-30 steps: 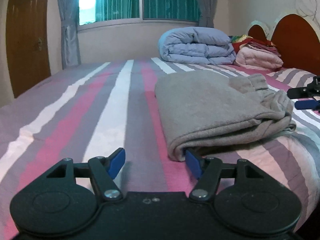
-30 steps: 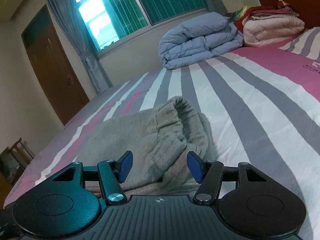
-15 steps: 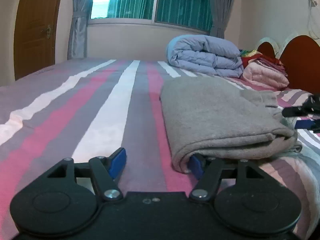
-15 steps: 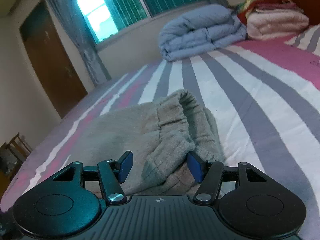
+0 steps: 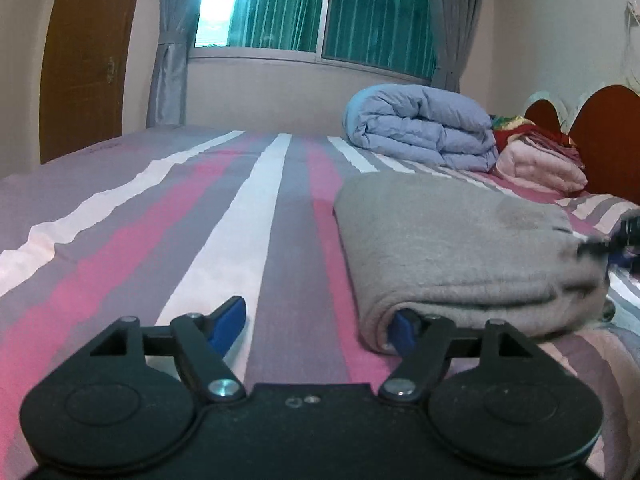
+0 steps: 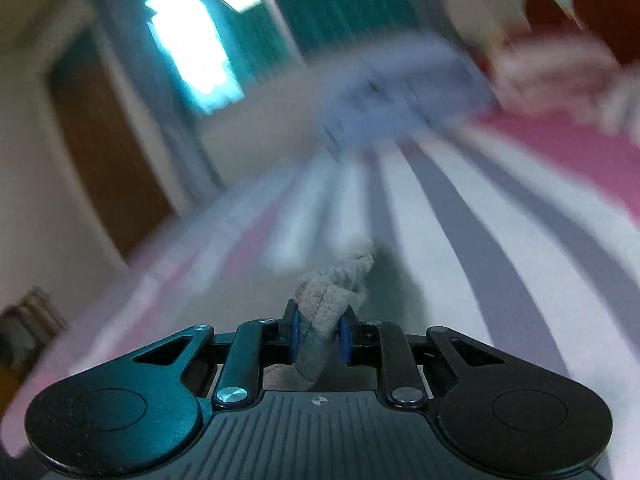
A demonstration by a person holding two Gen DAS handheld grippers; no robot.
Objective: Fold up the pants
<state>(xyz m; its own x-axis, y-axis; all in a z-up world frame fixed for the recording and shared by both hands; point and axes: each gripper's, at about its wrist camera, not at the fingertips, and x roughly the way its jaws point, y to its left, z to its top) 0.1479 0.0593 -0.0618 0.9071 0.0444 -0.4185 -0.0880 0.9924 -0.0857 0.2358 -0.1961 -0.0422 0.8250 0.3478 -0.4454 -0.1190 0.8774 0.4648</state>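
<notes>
Striped bedding (image 5: 256, 216) runs under me toward a window, with a rolled blue quilt (image 5: 420, 132) at the far side. On it the grey pants (image 5: 448, 248) lie folded into a thick pad, so I judge most of the folding done, with perhaps one tidy or fold left. My left gripper (image 5: 316, 320) gapes wide, one finger tucked under the fold's near edge. Only my blurred right view shows my right gripper (image 6: 319, 334) pinched on a bunch of the pants.
</notes>
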